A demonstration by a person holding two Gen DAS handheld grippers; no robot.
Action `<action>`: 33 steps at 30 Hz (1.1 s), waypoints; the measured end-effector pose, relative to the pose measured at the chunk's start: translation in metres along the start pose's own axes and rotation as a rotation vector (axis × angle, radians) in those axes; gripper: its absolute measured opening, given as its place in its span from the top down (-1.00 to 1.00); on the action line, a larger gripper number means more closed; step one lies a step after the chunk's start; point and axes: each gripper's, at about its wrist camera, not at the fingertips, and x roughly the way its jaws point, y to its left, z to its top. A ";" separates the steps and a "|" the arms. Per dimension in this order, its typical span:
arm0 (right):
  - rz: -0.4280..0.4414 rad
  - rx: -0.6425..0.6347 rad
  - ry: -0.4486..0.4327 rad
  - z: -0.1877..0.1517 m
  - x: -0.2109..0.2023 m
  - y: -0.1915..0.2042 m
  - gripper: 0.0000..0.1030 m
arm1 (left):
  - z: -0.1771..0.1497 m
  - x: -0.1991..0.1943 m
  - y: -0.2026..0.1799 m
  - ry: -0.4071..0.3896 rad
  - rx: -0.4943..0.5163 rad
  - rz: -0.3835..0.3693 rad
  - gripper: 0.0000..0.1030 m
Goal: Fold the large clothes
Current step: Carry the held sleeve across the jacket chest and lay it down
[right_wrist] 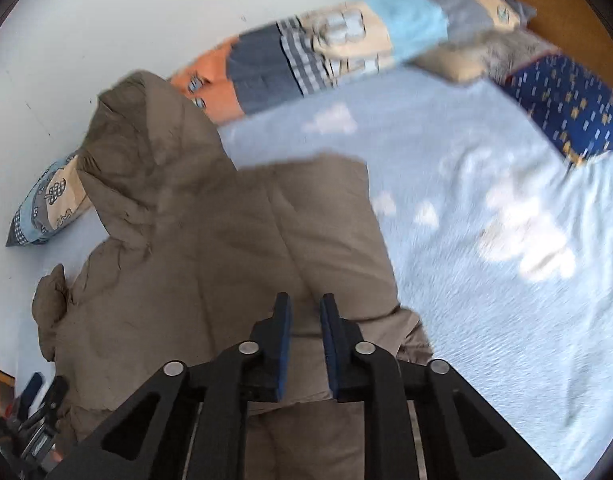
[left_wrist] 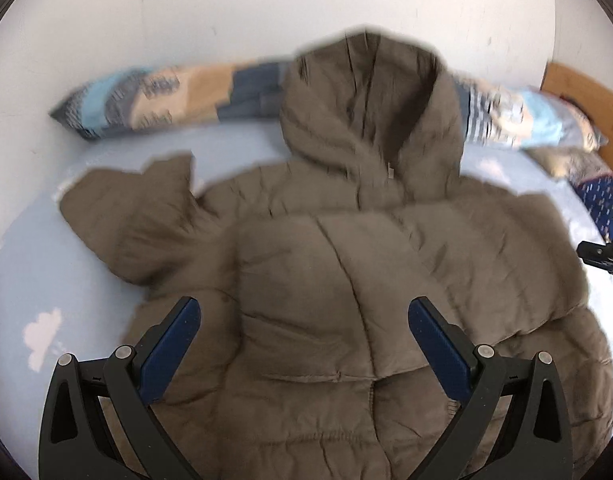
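Note:
A brown padded hooded jacket (left_wrist: 326,248) lies flat on the light blue bed sheet (left_wrist: 38,264), hood toward the wall. Its right sleeve is folded in over the body; its left sleeve (left_wrist: 138,216) sticks out to the left. My left gripper (left_wrist: 304,318) is open wide, hovering above the jacket's lower middle and holding nothing. In the right wrist view the jacket (right_wrist: 210,248) fills the left half. My right gripper (right_wrist: 305,312) has its jaws nearly closed with a narrow gap over the folded sleeve; whether fabric is pinched is unclear. Its tip shows in the left wrist view (left_wrist: 602,258) at the right edge.
A long patchwork pillow (left_wrist: 166,96) lies along the white wall behind the hood, also in the right wrist view (right_wrist: 346,36). A dark blue patterned pillow (right_wrist: 566,104) and wooden headboard (left_wrist: 578,88) are at the right. Open sheet with white clouds (right_wrist: 506,240) lies right of the jacket.

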 end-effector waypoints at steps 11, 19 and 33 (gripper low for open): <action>-0.142 0.010 0.148 -0.004 0.039 -0.014 0.85 | -0.002 0.046 -0.001 0.133 0.007 -0.015 -1.00; -0.060 -0.109 0.006 0.008 -0.011 0.042 0.83 | 0.016 0.006 -0.001 0.008 -0.008 -0.021 -1.00; -0.075 -0.225 0.133 -0.020 0.021 0.072 0.82 | 0.001 0.033 0.002 0.188 -0.011 -0.037 -1.00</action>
